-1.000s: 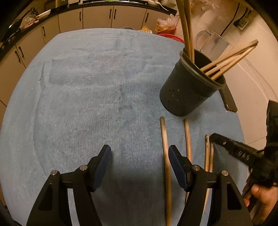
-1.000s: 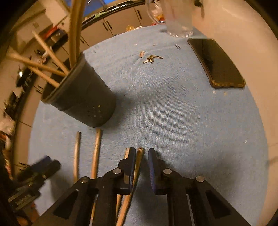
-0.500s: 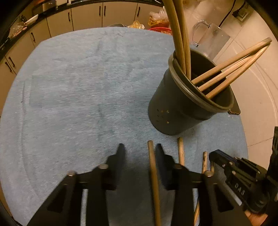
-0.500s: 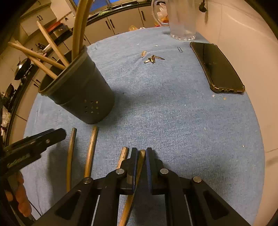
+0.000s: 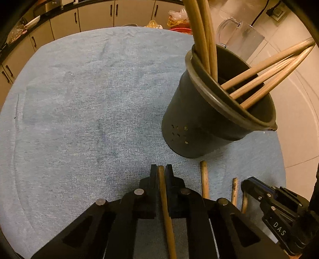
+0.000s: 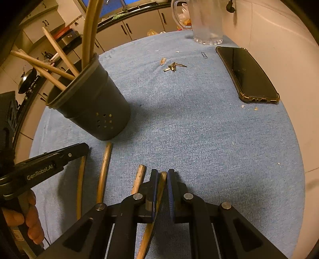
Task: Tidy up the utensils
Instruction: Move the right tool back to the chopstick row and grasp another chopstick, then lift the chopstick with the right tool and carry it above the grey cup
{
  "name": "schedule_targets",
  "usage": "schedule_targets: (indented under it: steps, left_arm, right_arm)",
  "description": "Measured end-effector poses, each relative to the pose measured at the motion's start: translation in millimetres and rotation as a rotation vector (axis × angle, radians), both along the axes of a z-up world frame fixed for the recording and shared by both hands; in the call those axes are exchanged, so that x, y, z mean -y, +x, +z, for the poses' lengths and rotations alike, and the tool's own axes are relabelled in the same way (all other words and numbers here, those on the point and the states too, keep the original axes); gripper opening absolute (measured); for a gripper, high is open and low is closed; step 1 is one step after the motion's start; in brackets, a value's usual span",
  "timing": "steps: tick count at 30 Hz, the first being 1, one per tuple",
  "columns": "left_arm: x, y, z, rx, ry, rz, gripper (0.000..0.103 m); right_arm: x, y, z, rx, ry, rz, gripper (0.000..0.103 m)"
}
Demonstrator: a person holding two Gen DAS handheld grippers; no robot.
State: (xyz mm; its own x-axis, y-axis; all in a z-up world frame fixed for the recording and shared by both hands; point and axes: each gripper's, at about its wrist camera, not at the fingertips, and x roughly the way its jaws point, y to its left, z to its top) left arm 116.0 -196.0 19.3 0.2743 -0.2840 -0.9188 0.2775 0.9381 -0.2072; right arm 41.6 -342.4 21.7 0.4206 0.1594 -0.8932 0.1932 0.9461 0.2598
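A dark perforated holder (image 5: 199,123) (image 6: 95,111) stands on the blue cloth (image 5: 79,119) with several wooden sticks leaning in it. More sticks lie flat in front of it. My left gripper (image 5: 161,171) is shut on the leftmost stick (image 5: 165,209), its pads against both sides; from the right wrist view the left gripper (image 6: 84,148) comes in sideways over that stick (image 6: 80,183). My right gripper (image 6: 163,175) is shut on the rightmost stick (image 6: 159,191). Two loose sticks (image 6: 104,171) (image 6: 138,179) lie between the held ones. The right gripper (image 5: 244,182) shows at the lower right of the left wrist view.
A black phone (image 6: 247,75) lies at the cloth's right edge, near a pale wall. A clear glass jug (image 6: 207,24) (image 5: 239,37) stands at the back. Small metal bits (image 6: 173,66) are scattered mid-cloth. Cabinets (image 5: 95,18) run behind the table. A hand (image 6: 30,219) holds the left gripper.
My left gripper moved right over the leftmost stick and its jaws closed from wide open onto it. The right gripper stayed shut on its stick.
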Motion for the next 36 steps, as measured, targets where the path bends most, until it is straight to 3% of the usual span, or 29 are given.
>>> schedule_targets:
  steps: [14,24,31,34,36]
  left_arm:
    - [-32,-26,32,0.061,-0.106,0.028,0.007]
    - [-71,-55,82,0.177,-0.183,0.024,0.007]
    - [-96,-85,135,0.28,-0.212,-0.002,0.007]
    - [-98,-93,149,0.307,-0.212,-0.011,0.007]
    - [-97,-96,153,0.317,-0.215,-0.014,0.007]
  right_arm:
    - [8,-13,18,0.061,0.045,-0.015,0.01]
    - [9,-46,77,0.223,0.07,0.009,0.01]
    - [0,-77,127,0.349,0.032,0.061,0.009]
    - [-3,-86,141,0.375,0.027,0.079,0.009]
    - [2,-83,139,0.344,0.049,0.075,0.012]
